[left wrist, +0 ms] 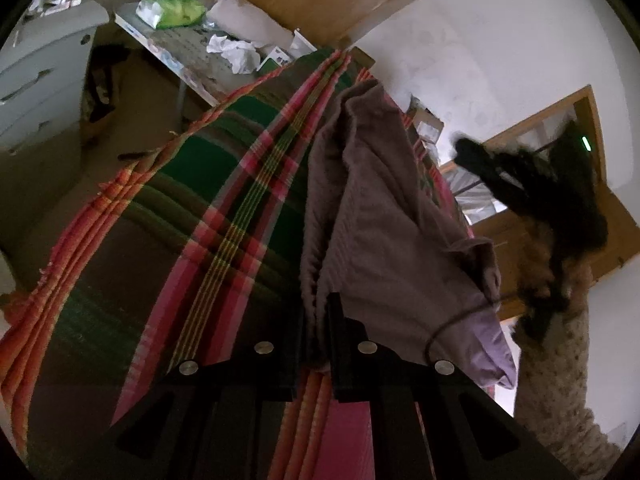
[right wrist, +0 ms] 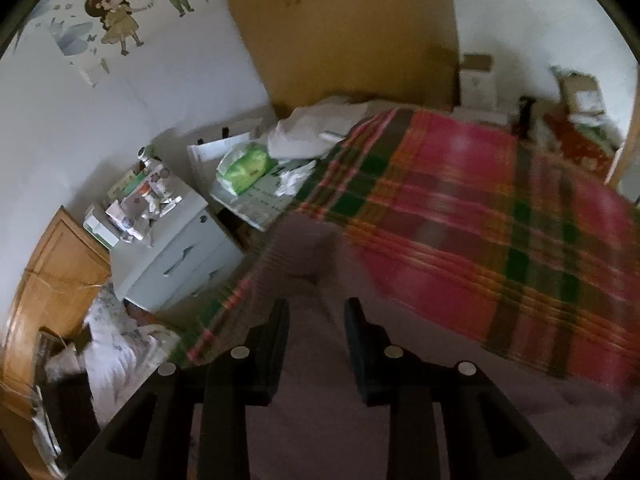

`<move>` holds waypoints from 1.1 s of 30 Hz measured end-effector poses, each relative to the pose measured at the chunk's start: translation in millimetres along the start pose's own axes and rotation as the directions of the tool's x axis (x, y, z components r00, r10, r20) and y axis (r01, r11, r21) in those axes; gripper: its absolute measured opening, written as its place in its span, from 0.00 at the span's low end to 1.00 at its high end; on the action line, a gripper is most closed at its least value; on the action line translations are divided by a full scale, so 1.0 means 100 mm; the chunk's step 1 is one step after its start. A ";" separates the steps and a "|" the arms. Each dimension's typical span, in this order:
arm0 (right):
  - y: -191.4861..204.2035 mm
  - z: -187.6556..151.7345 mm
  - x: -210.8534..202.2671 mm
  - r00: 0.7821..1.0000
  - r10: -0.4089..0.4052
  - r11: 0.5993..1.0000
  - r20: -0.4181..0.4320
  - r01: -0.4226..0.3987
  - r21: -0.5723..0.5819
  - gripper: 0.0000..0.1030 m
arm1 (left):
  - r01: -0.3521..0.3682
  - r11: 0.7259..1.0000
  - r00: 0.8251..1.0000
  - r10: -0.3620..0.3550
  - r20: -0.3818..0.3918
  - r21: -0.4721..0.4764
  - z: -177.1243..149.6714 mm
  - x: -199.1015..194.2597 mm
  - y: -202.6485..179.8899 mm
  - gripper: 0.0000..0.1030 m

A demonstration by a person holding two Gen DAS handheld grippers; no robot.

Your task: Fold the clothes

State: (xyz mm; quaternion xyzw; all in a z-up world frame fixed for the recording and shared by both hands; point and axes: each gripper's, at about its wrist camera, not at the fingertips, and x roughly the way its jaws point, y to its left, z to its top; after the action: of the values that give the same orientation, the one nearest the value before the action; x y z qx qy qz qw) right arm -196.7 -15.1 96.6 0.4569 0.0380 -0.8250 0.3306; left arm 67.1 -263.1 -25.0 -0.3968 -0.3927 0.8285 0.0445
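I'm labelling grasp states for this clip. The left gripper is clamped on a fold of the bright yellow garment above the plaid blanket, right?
Not quite: the garment is a dull mauve-brown, not bright yellow. The left wrist view shows the left gripper pinched on a fold of it, with the plaid blanket behind. The rest stands.

A plaid blanket (right wrist: 460, 216) covers the bed. Beside it, a white drawer cabinet (right wrist: 176, 256), a green tissue pack (right wrist: 244, 168) and wall stickers (right wrist: 120, 12).
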 end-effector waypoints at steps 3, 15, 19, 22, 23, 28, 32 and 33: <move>-0.24 -0.25 -0.41 0.998 -0.052 0.999 0.036 0.052 0.013 0.28 | -0.006 1.000 1.000 0.006 0.008 -0.001 -0.01 -0.05 0.00 0.10; -1.33 -1.71 -1.79 0.955 -0.228 0.919 0.187 0.148 0.365 0.28 | -0.042 0.999 0.999 0.041 0.036 0.021 -0.05 -0.10 -0.05 0.10; -1.59 -2.23 -2.10 0.920 -0.320 0.851 0.227 0.173 0.497 0.28 | -0.049 0.999 0.997 0.048 0.052 0.013 -0.06 -0.13 -0.05 0.10; -1.77 -2.57 -2.33 0.884 -0.390 0.786 0.259 0.173 0.593 0.28 | -0.063 0.998 0.996 0.062 0.061 0.016 -0.07 -0.13 -0.07 0.10; -1.83 -2.65 -2.40 0.866 -0.426 0.763 0.262 0.189 0.619 0.28 | -0.068 0.998 0.996 0.066 0.062 0.016 -0.08 -0.12 -0.07 0.10; -2.04 -2.78 -2.51 0.838 -0.498 0.714 0.221 0.252 0.653 0.28 | -0.098 0.994 0.991 0.092 0.095 0.055 -0.15 -0.19 -0.21 0.10; -2.25 -2.86 -2.44 0.841 -0.509 0.683 0.180 0.267 0.680 0.29 | -0.102 0.992 0.988 0.093 0.121 0.073 -0.19 -0.29 -0.33 0.10; -2.31 -2.90 -2.41 0.848 -0.500 0.676 0.175 0.256 0.691 0.33 | -0.103 0.991 0.988 0.093 0.122 0.079 -0.20 -0.30 -0.36 0.10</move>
State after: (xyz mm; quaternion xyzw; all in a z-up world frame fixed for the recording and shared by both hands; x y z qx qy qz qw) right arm -31.1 393.7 61.0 0.3689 -0.2115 -0.9047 -0.0270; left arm 92.4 -237.1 10.9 -0.3637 -0.3388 0.8678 -0.0027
